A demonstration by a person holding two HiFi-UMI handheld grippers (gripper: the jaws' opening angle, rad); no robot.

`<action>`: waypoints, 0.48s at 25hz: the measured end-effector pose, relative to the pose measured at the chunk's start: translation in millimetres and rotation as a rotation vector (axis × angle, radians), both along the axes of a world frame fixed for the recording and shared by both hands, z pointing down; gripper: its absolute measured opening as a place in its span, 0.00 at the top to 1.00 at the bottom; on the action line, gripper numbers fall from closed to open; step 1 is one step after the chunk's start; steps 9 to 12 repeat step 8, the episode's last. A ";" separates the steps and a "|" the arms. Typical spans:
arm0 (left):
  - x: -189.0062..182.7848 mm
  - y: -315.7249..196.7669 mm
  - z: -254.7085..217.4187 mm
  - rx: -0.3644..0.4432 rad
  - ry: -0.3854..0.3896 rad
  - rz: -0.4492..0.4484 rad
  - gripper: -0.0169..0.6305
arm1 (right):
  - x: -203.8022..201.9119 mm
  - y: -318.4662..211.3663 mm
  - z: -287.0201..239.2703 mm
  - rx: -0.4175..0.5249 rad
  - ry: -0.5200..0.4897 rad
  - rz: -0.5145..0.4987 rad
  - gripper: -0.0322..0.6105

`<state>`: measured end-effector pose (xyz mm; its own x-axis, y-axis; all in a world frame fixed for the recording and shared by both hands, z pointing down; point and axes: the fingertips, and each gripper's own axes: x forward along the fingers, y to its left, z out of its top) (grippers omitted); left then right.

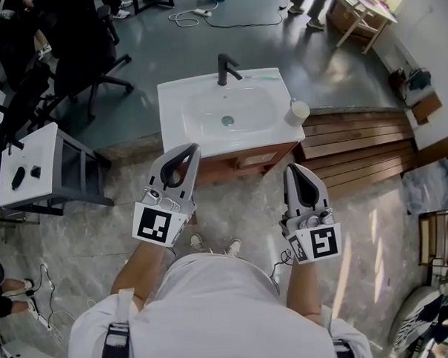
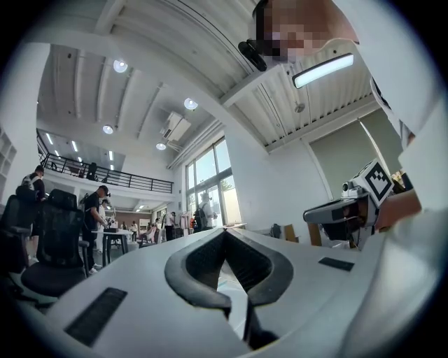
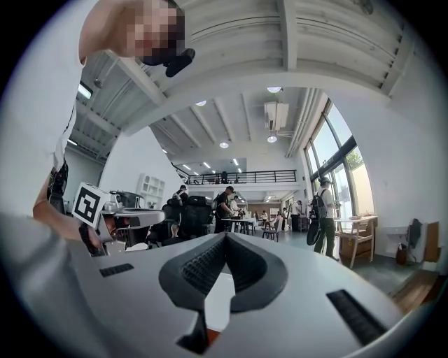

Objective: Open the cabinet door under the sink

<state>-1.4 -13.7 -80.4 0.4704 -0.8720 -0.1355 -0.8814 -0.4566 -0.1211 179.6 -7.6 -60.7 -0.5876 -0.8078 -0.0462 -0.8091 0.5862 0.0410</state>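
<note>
Workshop hall, grey floor: sink [image 1: 228, 111] just beyond me, cabinet door [image 1: 256, 160] beneath it apparently shut; my left gripper [image 1: 190, 148] and right gripper [image 1: 292, 168], jaws together, empty, near it; approach stage, next lower one to the door's edge.

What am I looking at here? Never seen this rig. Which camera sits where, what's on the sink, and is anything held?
There is no robot here. A person stands at a sink and holds a two-jaw gripper in each hand. The head view comes from a camera on the person's head that looks steeply down. It shows the left gripper and the right gripper, each with a marker cube at its back end. The left and right gripper views come from cameras riding on those grippers and look along the jaws into the room. In both, the jaws are together with nothing between them. On the white sink top stand a black tap and a small white cup-like thing. The wooden cabinet sits below.
</note>
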 end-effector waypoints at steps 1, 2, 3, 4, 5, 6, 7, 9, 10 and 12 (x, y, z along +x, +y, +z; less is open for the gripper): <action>-0.7 1.3 -0.4 -0.002 0.003 -0.003 0.95 | -1.2 0.9 -1.5 0.003 -0.001 -0.005 0.90; -1.3 2.2 -0.9 -0.005 0.009 -0.007 0.95 | -2.0 1.5 -2.6 0.005 0.000 -0.009 0.90; -1.9 2.7 -1.8 -0.007 0.013 -0.010 0.95 | -2.3 1.4 -3.4 0.006 0.000 -0.011 0.90; -2.4 2.8 -3.1 -0.006 0.014 -0.012 0.95 | -2.3 0.7 -4.1 0.007 0.000 -0.011 0.90; -2.9 2.8 -4.5 -0.002 0.014 -0.013 0.95 | -2.3 -0.1 -4.8 0.009 -0.001 -0.009 0.90; -3.4 3.0 -5.8 0.003 0.013 -0.013 0.95 | -2.4 -0.8 -5.5 0.012 -0.002 -0.007 0.90; -3.9 3.3 -7.0 0.008 0.013 -0.013 0.95 | -2.8 -1.3 -6.2 0.015 -0.004 -0.006 0.90; -4.4 3.7 -8.1 0.013 0.014 -0.012 0.95 | -3.2 -1.8 -6.9 0.017 -0.005 -0.005 0.90; -4.4 3.7 -8.1 0.013 0.014 -0.012 0.95 | -3.2 -1.8 -6.9 0.017 -0.005 -0.005 0.90; -4.4 3.7 -8.1 0.013 0.014 -0.012 0.95 | -3.2 -1.8 -6.9 0.017 -0.005 -0.005 0.90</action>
